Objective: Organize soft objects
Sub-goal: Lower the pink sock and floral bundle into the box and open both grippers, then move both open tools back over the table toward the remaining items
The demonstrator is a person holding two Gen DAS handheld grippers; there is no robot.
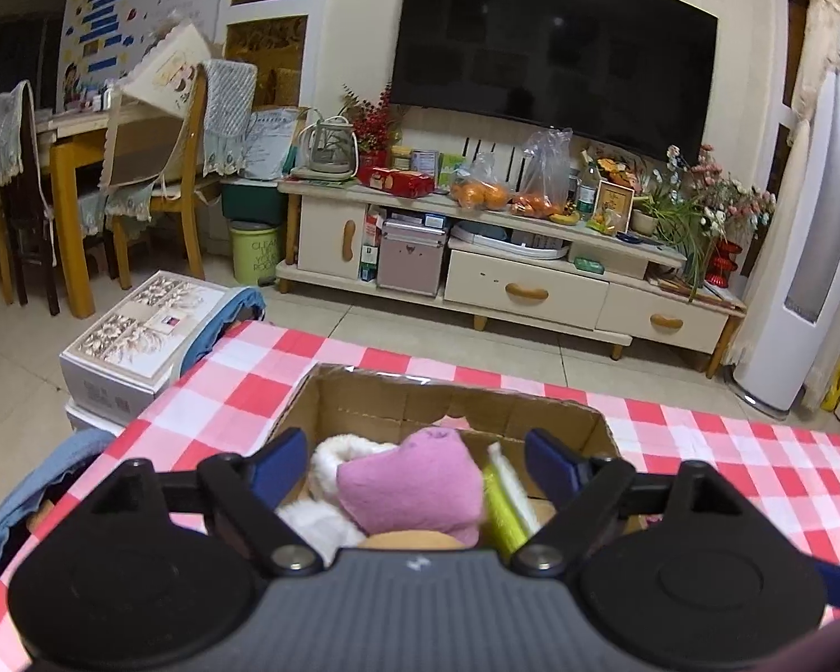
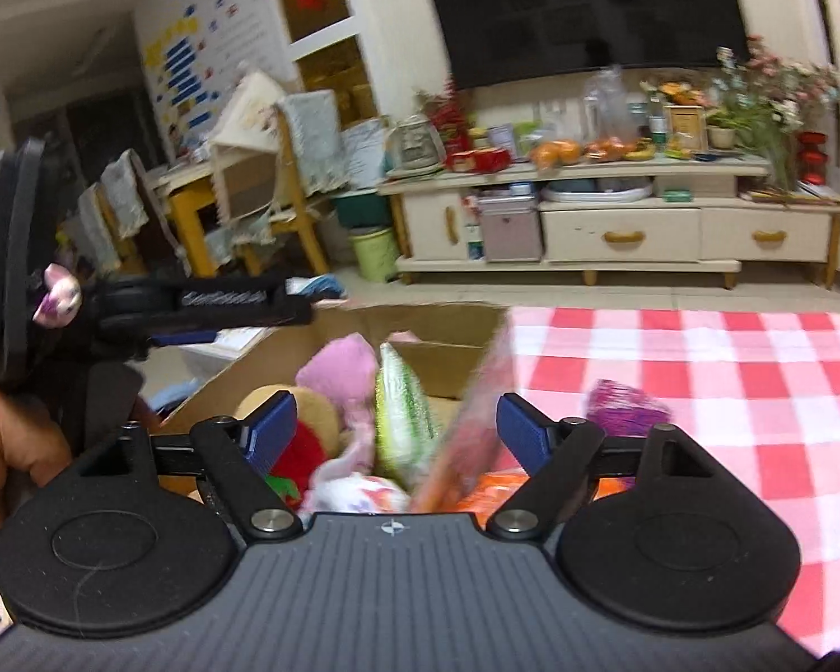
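Note:
An open cardboard box stands on the red-and-white checked tablecloth. Inside it lie a pink plush, a white fluffy piece and a yellow-green soft item. My left gripper hangs open over the box, its blue pads clear of the pink plush on both sides. In the right wrist view, my right gripper is open above the box, over a green-white item, the pink plush, a brown and red plush and a blurred pinkish flat piece. A purple soft item lies on the cloth, right of the box.
My left gripper shows side-on at the left of the right wrist view, with a hand below it. Beyond the table stand a TV stand, a patterned carton on the floor, wooden chairs and a white tower unit.

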